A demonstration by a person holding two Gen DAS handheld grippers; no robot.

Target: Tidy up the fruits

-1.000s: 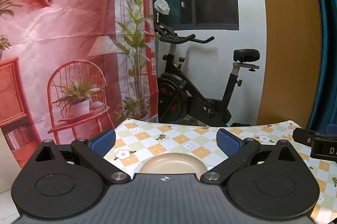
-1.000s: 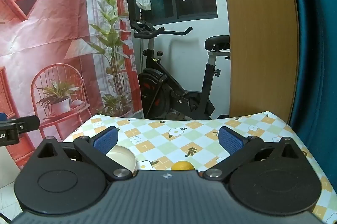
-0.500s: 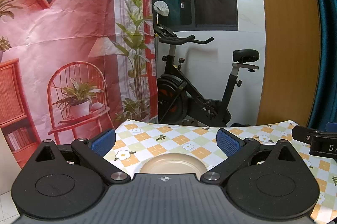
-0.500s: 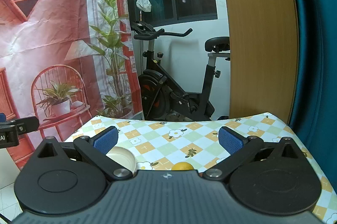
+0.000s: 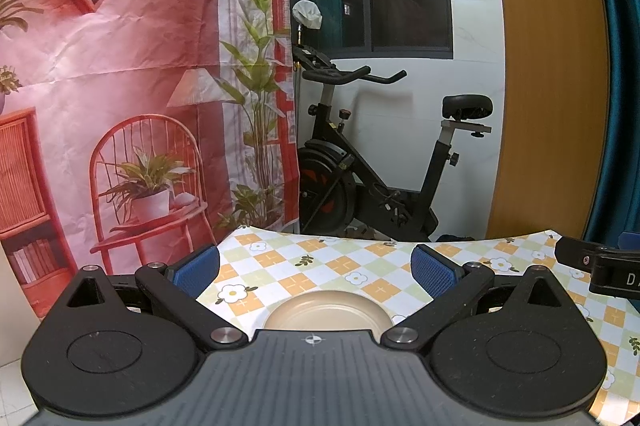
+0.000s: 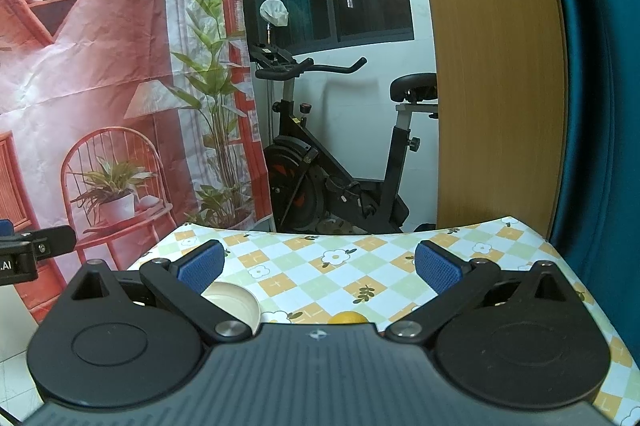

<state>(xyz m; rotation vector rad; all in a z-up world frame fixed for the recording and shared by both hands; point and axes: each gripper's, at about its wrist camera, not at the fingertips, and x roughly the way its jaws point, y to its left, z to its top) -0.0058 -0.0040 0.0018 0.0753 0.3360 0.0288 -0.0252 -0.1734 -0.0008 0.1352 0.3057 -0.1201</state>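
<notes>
**Change.** Almost none. Over the last second both views shifted only slightly; plate, fruit and tongs sit much as before. The right view now shows a little less of the fruit over the housing edge. Judged from this, no fruit has been picked up yet and the work has not properly begun.

**Left tongs** (image 5: 315, 269). Spread wide, nothing between the blue pads. They hang above the near part of the table (image 5: 304, 266), aimed across the plate.

**Right tongs** (image 6: 319, 266). Also spread wide and empty, over the right half of the table.

**Plate** (image 5: 326, 314). Beige, on the checked cloth, just beyond the left tongs' housing. In the right view it lies at near left, partly behind the left finger.

**Fruit** (image 6: 348, 317). One yellow-orange round piece, probably an orange, on the cloth right of the plate and apart from it, near centre under the right tongs.

**Hidden or unclear.**
- Only the top sliver of the fruit shows; the rest is behind the housing, so its kind is uncertain.
- The plate's near half is covered in both views; whether anything lies in it cannot be told.
- The near table is blocked by both housings; other fruits may lie there unseen.
- Each tool shows only as a black stub at the other view's edge.

**Beyond the table.** Exercise bike (image 5: 384, 165), printed backdrop (image 5: 120, 65).
</notes>
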